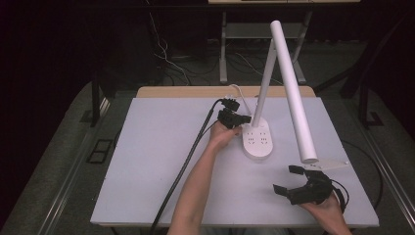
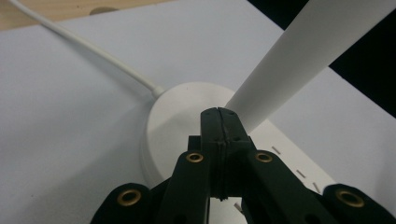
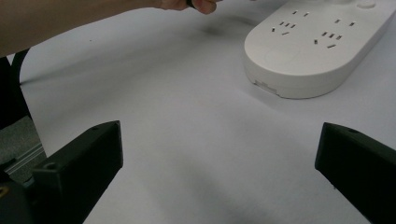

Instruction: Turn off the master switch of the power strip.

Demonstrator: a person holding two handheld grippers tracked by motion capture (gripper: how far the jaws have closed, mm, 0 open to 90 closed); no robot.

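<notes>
Item: desk lamp (image 1: 258,139), white, centre-right of desk (image 1: 161,161). Rigid plastic, smooth; base w/ sockets prob. weighty, arm top-heavy. Best hold: upright stem nr base. Left tongs (image 1: 243,119) together at base; right tongs (image 1: 288,180) apart, near-right, empty.

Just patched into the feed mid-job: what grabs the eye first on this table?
The white desk lamp dominates: its long tube head slants down over the right half of the table, rising from an oval base with sockets near the middle. The left gripper, jaws shut, sits right at the base where the lamp's stem rises. The right gripper rests near the front right edge with jaws wide open, holding nothing.
</notes>
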